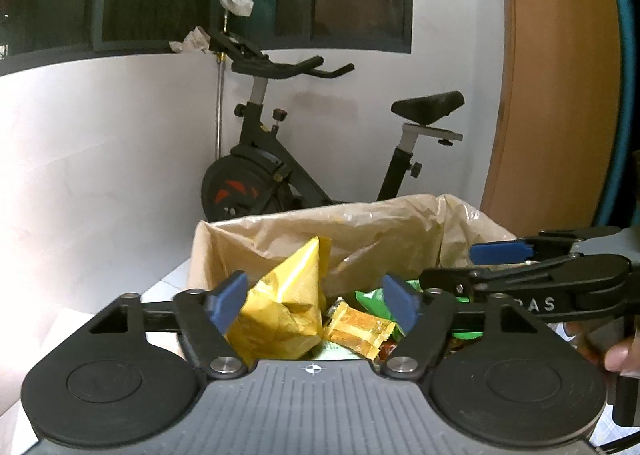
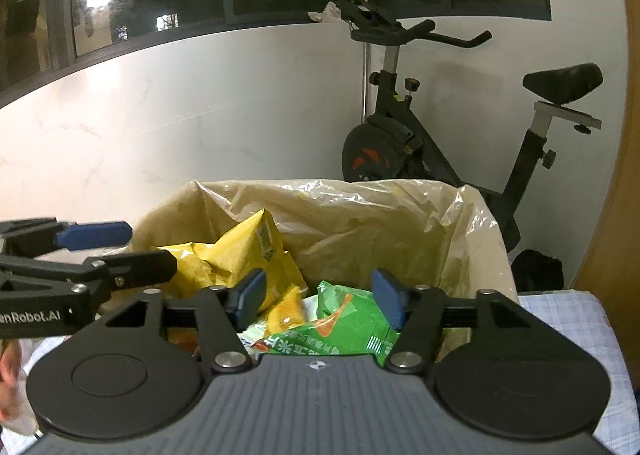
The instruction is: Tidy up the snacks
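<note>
Hovering open: both grippers (image 1: 316, 301) (image 2: 320, 297) above bagged snacks (image 2: 340, 319).

Each fisheye camera sits just behind its own claw, looking forward and slightly down along the fingers.

The left wrist view sees the right claw (image 1: 500, 255) at right of frame. The right wrist view sees the left claw (image 2: 96, 237) at left.

Both views are close above the lined bin (image 1: 280, 231) (image 2: 360, 215) of snacks, sharing the exercise bike (image 1: 280, 175) (image 2: 440, 143) and white wall behind.
</note>
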Demonstrator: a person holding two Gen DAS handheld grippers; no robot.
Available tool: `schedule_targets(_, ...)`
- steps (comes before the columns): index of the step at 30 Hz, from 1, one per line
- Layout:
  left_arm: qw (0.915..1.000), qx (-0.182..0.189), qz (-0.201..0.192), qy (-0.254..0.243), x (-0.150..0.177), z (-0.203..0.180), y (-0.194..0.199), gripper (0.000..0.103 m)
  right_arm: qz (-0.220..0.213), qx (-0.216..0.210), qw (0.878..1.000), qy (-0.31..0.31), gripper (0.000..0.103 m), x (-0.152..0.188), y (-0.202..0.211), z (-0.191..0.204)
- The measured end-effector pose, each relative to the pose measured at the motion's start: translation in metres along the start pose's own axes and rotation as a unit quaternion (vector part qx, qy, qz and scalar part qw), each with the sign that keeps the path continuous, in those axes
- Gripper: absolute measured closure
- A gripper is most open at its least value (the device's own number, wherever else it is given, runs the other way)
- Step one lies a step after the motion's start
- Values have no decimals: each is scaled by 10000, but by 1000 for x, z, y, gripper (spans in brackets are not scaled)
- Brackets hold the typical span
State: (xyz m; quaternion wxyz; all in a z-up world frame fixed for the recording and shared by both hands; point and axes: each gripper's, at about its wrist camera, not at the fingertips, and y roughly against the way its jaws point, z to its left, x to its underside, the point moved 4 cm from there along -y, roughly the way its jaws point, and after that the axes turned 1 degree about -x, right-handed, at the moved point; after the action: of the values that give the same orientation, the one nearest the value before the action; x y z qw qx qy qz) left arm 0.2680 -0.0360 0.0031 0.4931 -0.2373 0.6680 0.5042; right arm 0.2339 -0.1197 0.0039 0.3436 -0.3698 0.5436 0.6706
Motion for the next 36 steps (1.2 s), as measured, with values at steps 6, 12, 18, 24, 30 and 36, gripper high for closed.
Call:
schedule_targets(6, 9993, -293, -206, 98, -9, 4, 21, 10, -57, 98, 9999, 111, 13, -2, 18, 7)
schedule_targets(12, 9960, -811, -310, -209, -9, -3, 50, 9, -292, 280, 9989, 245, 4, -2, 47, 15)
schedule_targets(18, 9964, -753, -381, 62, -10, -4, 83, 9, -576, 449, 9967, 364, 0, -2, 84, 23)
schedule_targets(24, 9947, -880, -512, 156, -9, -8, 114, 9, -677, 651, 9946, 451, 0, 1, 120, 34)
schedule_targets(30, 9937, -947, -509, 331, -6, -9, 128, 9, -789, 614, 9948, 191, 0, 7, 142, 34)
schedule_targets(36, 9934, -964, -411, 474, 0, -8, 127, 9, -730, 630, 9953, -116, 0, 12, 151, 25)
